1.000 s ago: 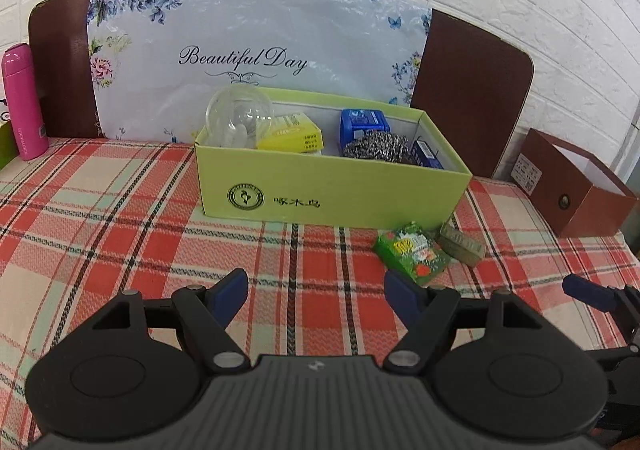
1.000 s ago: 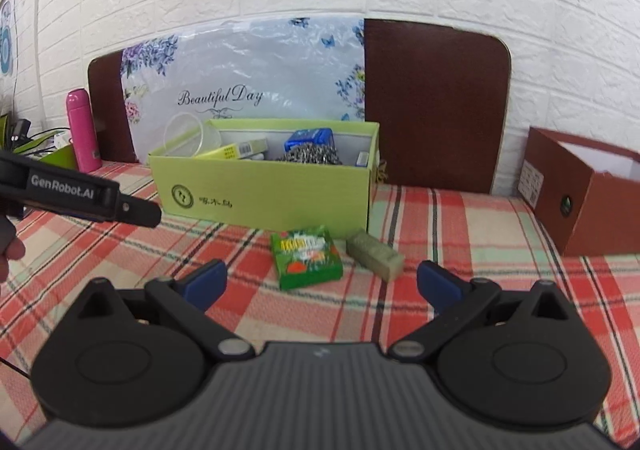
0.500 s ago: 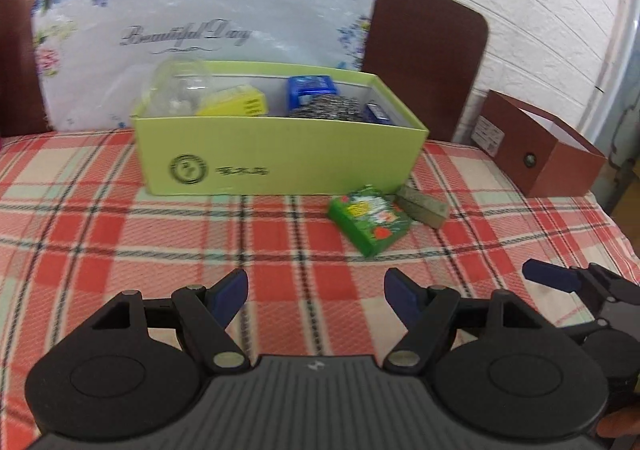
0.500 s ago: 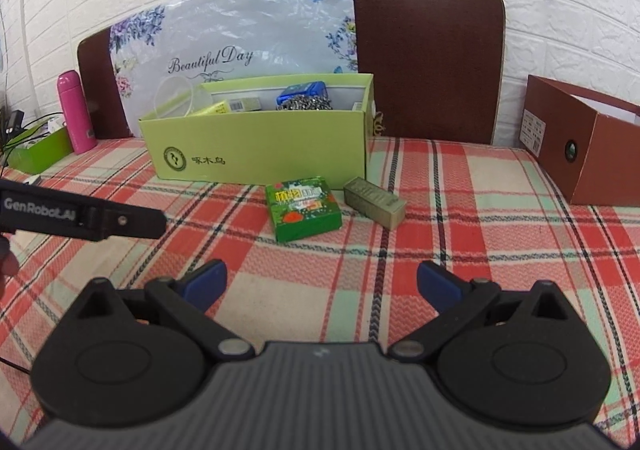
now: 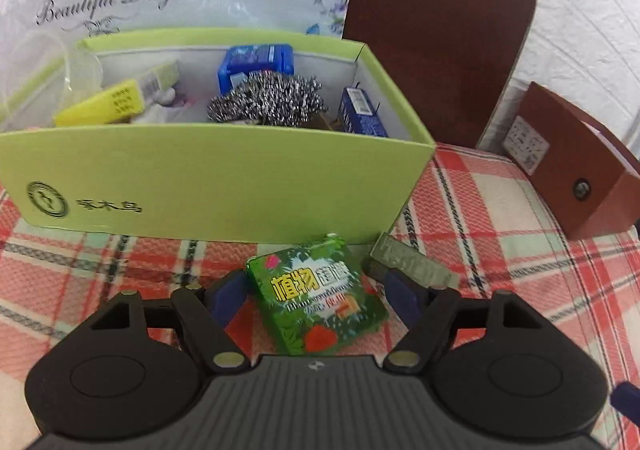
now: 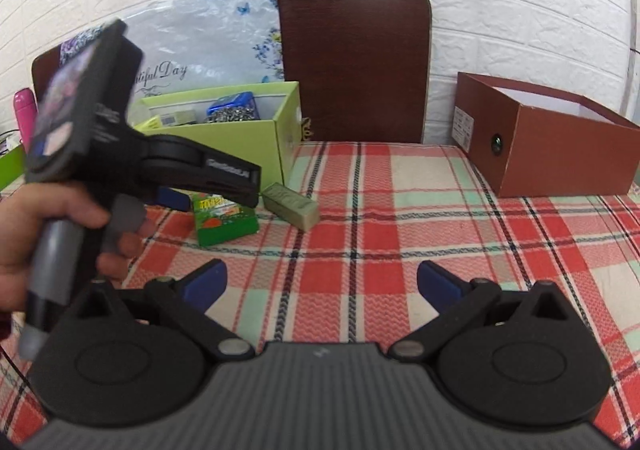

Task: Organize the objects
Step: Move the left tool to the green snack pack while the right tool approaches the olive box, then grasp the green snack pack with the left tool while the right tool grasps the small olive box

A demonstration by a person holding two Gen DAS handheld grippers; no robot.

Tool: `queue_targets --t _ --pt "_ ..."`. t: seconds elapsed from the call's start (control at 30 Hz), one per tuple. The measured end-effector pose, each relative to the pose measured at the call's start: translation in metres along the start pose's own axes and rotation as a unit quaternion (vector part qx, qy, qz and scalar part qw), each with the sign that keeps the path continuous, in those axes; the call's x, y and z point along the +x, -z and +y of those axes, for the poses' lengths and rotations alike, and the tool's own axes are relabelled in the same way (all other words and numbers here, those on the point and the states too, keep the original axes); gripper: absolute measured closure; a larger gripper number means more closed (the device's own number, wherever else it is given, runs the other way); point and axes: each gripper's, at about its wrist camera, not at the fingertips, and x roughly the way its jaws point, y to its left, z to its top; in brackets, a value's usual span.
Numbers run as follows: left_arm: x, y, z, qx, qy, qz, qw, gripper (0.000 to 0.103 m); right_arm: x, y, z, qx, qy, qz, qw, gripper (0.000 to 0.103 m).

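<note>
A small green packet (image 5: 316, 298) with yellow lettering lies flat on the plaid tablecloth (image 5: 500, 234), just in front of the lime-green cardboard box (image 5: 224, 178). My left gripper (image 5: 315, 284) is open and straddles the packet, one blue pad on each side; I see no squeeze. Beside the packet, to its right, lies an olive-grey bar (image 5: 412, 264). In the right wrist view the left gripper (image 6: 208, 194) hangs over the same packet (image 6: 222, 218), held by a hand (image 6: 24, 234). My right gripper (image 6: 322, 284) is open over bare cloth, nothing between its fingers.
The lime box holds a steel scourer (image 5: 266, 100), blue packets (image 5: 256, 60), a yellow carton (image 5: 116, 102) and a clear cup (image 5: 52, 66). A brown open box (image 6: 560, 154) stands at the right. A pink bottle (image 6: 25, 114) is far left. A headboard and brick wall are behind.
My left gripper has moved forward and down to the right, from well short of the lime box to around the green packet. The right gripper shifted slightly; both stayed open.
</note>
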Motion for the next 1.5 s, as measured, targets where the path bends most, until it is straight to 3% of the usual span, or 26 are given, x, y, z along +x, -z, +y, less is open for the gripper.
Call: queue_targets --t 0.1,0.27,0.47,0.63,0.67,0.7,0.73,0.8,0.9,1.07,1.2,1.3,1.5 --pt "0.000 0.007 0.009 0.025 0.013 -0.015 0.9995 0.024 0.003 -0.001 -0.002 0.003 -0.003 0.005 1.000 0.000" --pt "-0.030 0.023 0.038 0.038 0.032 0.001 0.9988 0.026 0.018 -0.006 -0.001 -0.016 -0.029 0.009 0.999 0.000" --pt "-0.076 0.047 0.079 0.032 0.042 -0.003 0.9986 0.028 0.076 -0.032 0.005 -0.041 -0.060 0.048 0.996 0.009" --pt "-0.102 0.063 0.097 0.043 0.003 -0.012 0.9990 0.028 0.133 -0.047 0.022 -0.101 -0.034 0.073 0.992 0.030" --pt "-0.104 0.065 0.101 0.039 -0.001 -0.011 0.9992 0.028 0.141 -0.045 0.026 -0.115 -0.032 0.081 0.989 0.049" --pt "-0.106 0.067 0.105 0.032 -0.005 -0.010 0.9994 0.028 0.143 -0.043 0.029 -0.117 -0.038 0.082 0.989 0.055" --pt "-0.107 0.068 0.108 0.022 -0.005 -0.009 0.9997 0.028 0.139 -0.042 0.031 -0.108 -0.042 0.079 0.990 0.071" --pt "-0.109 0.068 0.110 -0.001 0.007 -0.009 0.9999 0.028 0.128 -0.036 0.037 -0.100 -0.054 0.088 0.990 0.081" --pt "-0.106 0.064 0.101 -0.009 0.031 -0.009 0.9994 0.027 0.105 -0.017 0.051 -0.105 -0.049 0.090 0.989 0.081" --pt "-0.084 0.058 0.066 0.026 0.002 -0.006 0.9996 0.025 0.073 0.006 0.060 -0.063 -0.077 0.090 0.991 0.081" --pt "-0.067 0.054 0.053 0.038 -0.010 -0.002 0.9992 0.021 0.060 0.013 0.063 -0.051 -0.072 0.090 0.992 0.081" --pt "-0.062 0.058 0.059 0.057 0.002 -0.008 0.9984 0.024 0.053 0.016 0.065 -0.053 -0.074 0.095 0.991 0.081" --pt "-0.094 0.073 0.095 0.061 0.032 0.021 0.9974 0.028 0.034 0.026 0.077 -0.057 -0.113 0.110 0.986 0.081"
